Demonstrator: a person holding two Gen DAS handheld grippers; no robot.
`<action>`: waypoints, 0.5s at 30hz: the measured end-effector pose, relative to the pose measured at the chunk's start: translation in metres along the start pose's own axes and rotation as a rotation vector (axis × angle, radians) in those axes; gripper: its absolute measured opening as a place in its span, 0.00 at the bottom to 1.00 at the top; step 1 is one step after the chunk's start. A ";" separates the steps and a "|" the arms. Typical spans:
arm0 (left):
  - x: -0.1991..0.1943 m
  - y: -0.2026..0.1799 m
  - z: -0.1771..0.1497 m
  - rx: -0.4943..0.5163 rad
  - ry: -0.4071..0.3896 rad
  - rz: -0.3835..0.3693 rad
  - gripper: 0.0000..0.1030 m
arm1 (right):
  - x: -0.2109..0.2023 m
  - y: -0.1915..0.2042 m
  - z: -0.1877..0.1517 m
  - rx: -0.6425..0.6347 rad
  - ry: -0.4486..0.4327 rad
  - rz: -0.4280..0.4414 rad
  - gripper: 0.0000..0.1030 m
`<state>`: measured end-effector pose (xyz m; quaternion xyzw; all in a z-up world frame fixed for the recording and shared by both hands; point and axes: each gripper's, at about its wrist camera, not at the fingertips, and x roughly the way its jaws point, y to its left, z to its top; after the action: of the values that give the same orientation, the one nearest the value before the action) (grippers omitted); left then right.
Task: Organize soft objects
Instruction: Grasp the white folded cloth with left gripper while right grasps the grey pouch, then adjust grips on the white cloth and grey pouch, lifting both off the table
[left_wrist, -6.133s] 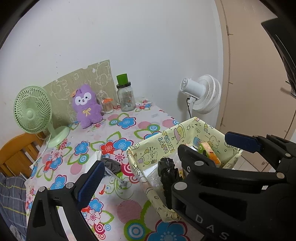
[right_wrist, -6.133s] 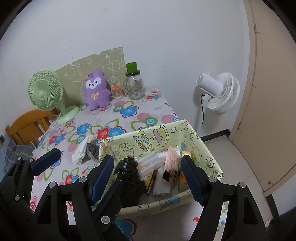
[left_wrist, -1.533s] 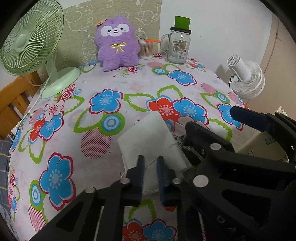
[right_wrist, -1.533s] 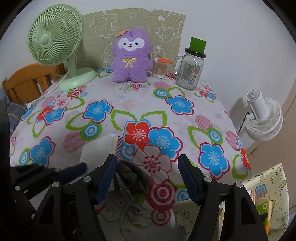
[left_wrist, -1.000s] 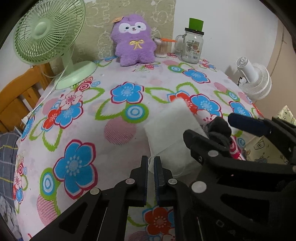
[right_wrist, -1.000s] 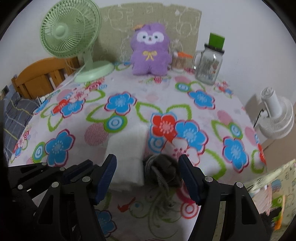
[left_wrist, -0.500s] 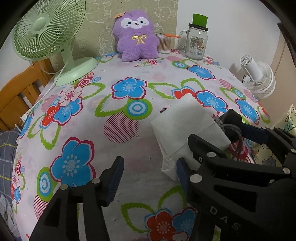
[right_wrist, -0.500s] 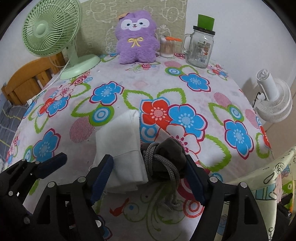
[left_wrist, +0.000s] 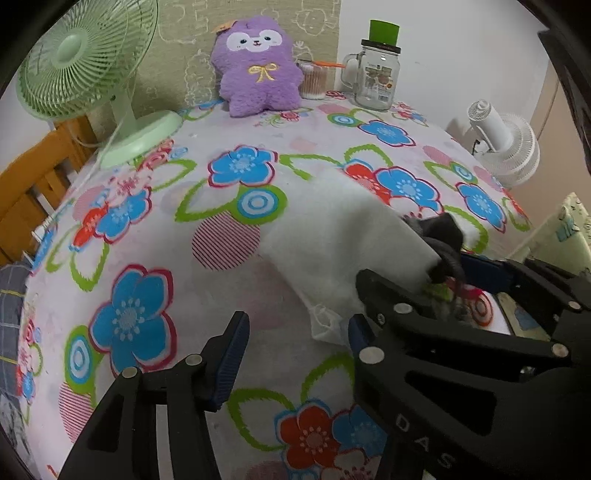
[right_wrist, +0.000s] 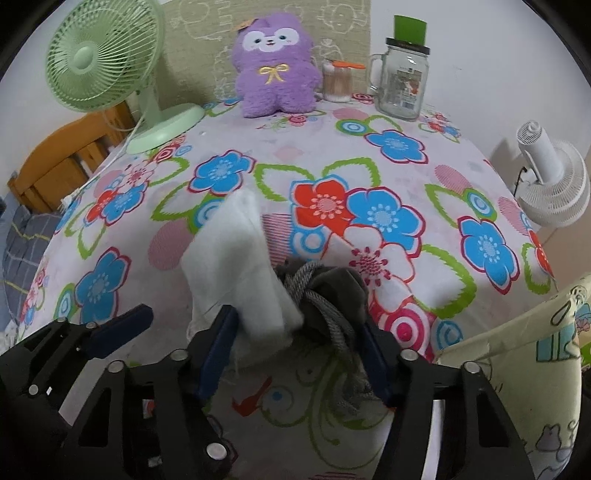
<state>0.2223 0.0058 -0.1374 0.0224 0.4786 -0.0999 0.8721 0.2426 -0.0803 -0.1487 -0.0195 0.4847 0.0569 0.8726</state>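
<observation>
A folded white cloth lies on the flowered table, with a grey knotted cloth bundle at its right edge. My left gripper is open, just in front of the white cloth's near corner, holding nothing. In the right wrist view my right gripper is open with its jaws around the near ends of the white cloth and the grey bundle. The left gripper's finger shows at the left. A purple plush toy sits at the table's far edge.
A green desk fan stands at the back left. A glass jar with a green lid and a cup of cotton swabs stand beside the plush. A patterned fabric bin stands at the right. A white fan is beyond the table's right edge.
My left gripper, shut earlier at the white cloth's edge, has opened and let go. My right gripper has moved forward over the white cloth and the grey bundle.
</observation>
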 end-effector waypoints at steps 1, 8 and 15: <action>-0.001 0.001 -0.002 -0.004 0.003 -0.009 0.55 | -0.001 0.002 -0.001 -0.010 0.000 0.006 0.57; -0.012 0.004 -0.017 -0.010 0.010 -0.005 0.55 | -0.004 0.016 -0.011 -0.062 0.016 0.064 0.39; -0.024 0.007 -0.029 -0.020 0.002 0.009 0.55 | -0.012 0.026 -0.021 -0.095 0.018 0.112 0.25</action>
<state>0.1869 0.0204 -0.1339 0.0159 0.4803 -0.0913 0.8722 0.2159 -0.0571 -0.1492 -0.0342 0.4897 0.1286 0.8617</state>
